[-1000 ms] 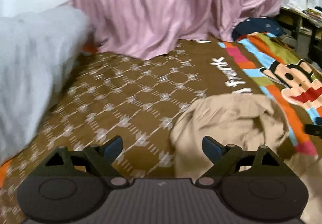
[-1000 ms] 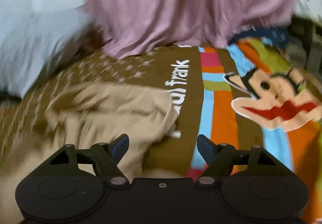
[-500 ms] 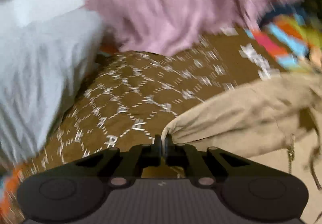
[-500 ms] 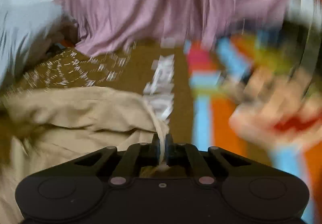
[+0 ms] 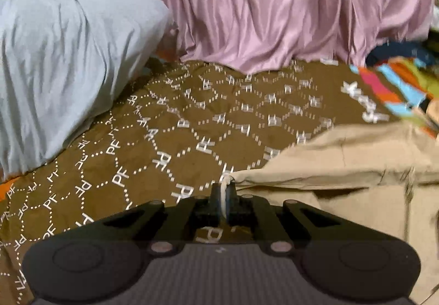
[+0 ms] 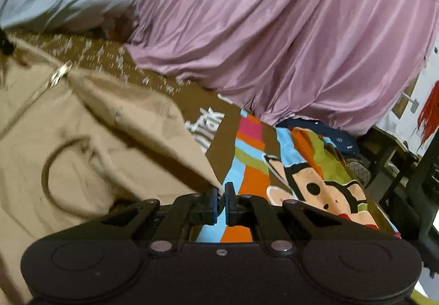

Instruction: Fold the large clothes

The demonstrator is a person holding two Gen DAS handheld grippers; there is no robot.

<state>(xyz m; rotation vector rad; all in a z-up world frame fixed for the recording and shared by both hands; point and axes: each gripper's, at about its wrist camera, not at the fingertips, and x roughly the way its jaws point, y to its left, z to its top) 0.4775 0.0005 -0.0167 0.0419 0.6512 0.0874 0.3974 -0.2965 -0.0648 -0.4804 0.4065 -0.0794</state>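
Now we have the tan jacket (image 5: 343, 167) spread on the brown bedspread (image 5: 192, 118), lying rightward of our left gripper (image 5: 225, 189) and leftward of our right gripper (image 6: 221, 195); each is clamped on an edge.

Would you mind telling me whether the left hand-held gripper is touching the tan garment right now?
Touching. In the left wrist view the left hand-held gripper is shut on the tan garment, with a pale edge of fabric pinched between its closed jaws.
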